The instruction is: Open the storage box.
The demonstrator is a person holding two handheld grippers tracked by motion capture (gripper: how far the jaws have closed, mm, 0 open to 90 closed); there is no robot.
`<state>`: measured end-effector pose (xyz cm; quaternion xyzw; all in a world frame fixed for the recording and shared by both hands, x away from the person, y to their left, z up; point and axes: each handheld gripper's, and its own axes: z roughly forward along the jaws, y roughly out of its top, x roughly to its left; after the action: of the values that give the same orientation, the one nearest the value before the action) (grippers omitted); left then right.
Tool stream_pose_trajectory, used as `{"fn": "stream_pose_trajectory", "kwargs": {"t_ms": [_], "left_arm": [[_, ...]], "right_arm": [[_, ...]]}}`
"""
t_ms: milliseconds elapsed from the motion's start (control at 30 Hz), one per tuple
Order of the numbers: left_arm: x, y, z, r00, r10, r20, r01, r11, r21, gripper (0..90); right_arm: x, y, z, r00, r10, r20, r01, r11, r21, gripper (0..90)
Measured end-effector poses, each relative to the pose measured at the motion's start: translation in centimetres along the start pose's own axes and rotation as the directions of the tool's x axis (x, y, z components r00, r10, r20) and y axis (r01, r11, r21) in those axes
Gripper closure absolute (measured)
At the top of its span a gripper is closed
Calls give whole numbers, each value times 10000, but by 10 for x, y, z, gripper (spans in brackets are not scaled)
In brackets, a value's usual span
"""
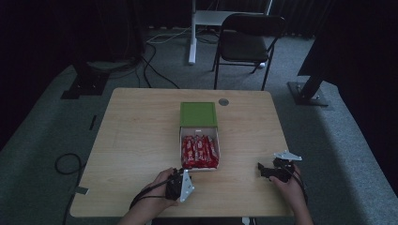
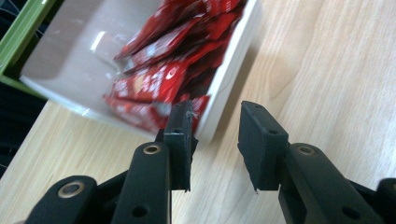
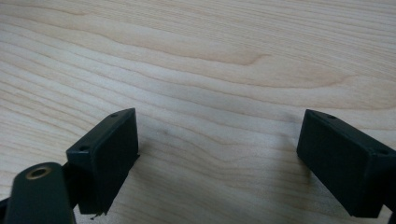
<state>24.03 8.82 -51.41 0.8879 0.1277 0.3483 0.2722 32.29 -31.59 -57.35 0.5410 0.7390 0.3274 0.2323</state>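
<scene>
— Which gripper is nearer the box (image 1: 199, 151)?

— The left gripper (image 2: 215, 122), just off the near corner; the box lies ahead and to its left in its own view. Its jaws are nearly shut, with a narrow gap and nothing in it.

— And inside?

— Red packets (image 2: 161, 77), long axes running toward the green lid (image 1: 198, 114) (that end sits bare).

— The right gripper (image 3: 217, 135)?

— Wide open over bare table (image 3: 210, 56), well apart from the box.
</scene>
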Motion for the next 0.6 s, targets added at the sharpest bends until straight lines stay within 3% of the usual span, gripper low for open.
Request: {"fn": "stream_pose_trajectory", "kwargs": {"t_ms": [100,133,300,433,500,533,600], "left_arm": [[5,-5,-2,9997,-253,52,254,9996,-85,658],[9,-11,-4,9972,-723,201,726,9973,-135,658],[16,-20,-7,9912,-1315,127,1318,9910,-234,658],[26,-32,-8,9790,-2040,56,2041,9787,-236,658],[27,-35,-8,9776,-2106,57,2107,9772,-252,658],[31,-41,-8,9701,-2425,107,2427,9695,-336,658],[31,-41,-8,9701,-2425,107,2427,9695,-336,658]], "right_arm": [[0,0,0,10000,-3,-2,3,10000,0,120],[0,0,0,10000,0,-2,0,10000,-2,120],[0,0,0,10000,-5,0,5,10000,0,120],[0,0,0,10000,0,-1,0,10000,-1,120],[0,0,0,10000,-1,-2,1,10000,-2,120],[0,0,0,10000,-3,-1,3,10000,-2,120],[0,0,0,10000,-3,-1,3,10000,-2,120]]}}
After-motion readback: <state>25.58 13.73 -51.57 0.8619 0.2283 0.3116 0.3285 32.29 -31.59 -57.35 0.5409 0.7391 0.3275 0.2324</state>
